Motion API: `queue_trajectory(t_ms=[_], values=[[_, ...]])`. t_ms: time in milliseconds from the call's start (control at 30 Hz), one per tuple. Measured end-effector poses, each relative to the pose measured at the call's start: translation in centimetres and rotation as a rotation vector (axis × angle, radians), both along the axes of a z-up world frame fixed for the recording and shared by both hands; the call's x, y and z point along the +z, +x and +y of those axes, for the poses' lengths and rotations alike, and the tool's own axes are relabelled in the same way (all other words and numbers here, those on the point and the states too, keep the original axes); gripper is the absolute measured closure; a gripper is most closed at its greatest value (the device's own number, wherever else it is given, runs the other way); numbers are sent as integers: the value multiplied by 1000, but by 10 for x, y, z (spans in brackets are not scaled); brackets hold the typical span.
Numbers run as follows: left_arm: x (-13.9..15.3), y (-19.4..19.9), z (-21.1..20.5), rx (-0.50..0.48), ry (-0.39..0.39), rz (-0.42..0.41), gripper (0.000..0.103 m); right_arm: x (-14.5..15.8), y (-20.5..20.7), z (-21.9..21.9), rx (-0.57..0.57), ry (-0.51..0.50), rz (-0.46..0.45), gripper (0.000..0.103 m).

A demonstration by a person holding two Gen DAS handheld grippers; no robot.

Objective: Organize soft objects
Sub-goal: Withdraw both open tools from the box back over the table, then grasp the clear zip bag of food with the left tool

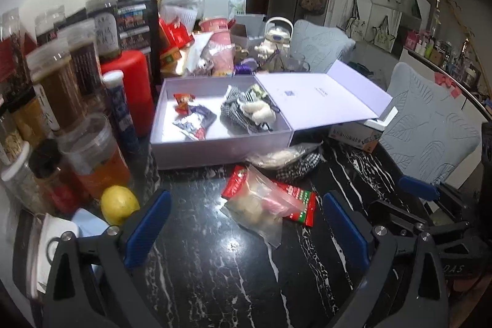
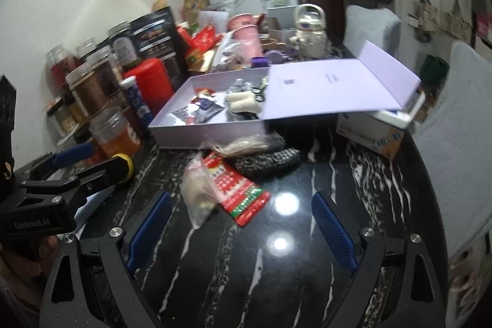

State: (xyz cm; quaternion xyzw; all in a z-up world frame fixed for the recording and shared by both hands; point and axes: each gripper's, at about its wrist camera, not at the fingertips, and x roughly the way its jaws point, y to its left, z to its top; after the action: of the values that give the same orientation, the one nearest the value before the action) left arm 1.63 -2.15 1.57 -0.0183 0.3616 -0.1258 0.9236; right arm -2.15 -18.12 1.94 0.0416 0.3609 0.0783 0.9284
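An open lavender box (image 1: pixel 221 149) (image 2: pixel 209 134) stands on the black marble table and holds snack packets and a houndstooth cloth with a white plush (image 1: pixel 256 109). In front of it lie a clear bag of beige pieces (image 1: pixel 258 205) (image 2: pixel 196 189), a red packet (image 1: pixel 299 200) (image 2: pixel 243 192), and a houndstooth pouch (image 1: pixel 296 168) (image 2: pixel 267 163) under a bag of pale fluff (image 1: pixel 276 157). My left gripper (image 1: pixel 246 223) is open just short of the clear bag. My right gripper (image 2: pixel 243 226) is open too, near the red packet. Neither holds anything.
Jars and bottles (image 1: pixel 61 88), a red canister (image 1: pixel 132 88) and a lemon (image 1: pixel 118 203) crowd the left side. The box lid (image 1: pixel 319 94) folds out to the right over a carton (image 1: pixel 353 136). Grey-covered chairs (image 1: pixel 430 125) stand at the right edge. Clutter fills the table's back.
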Motion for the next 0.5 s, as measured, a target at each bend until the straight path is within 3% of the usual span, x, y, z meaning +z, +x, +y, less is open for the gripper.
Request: queue_trajectory(t_ms=[500], values=[[-52,32,-16,-110,-22,108,3,-48,11,-25,-72,14,113,10]])
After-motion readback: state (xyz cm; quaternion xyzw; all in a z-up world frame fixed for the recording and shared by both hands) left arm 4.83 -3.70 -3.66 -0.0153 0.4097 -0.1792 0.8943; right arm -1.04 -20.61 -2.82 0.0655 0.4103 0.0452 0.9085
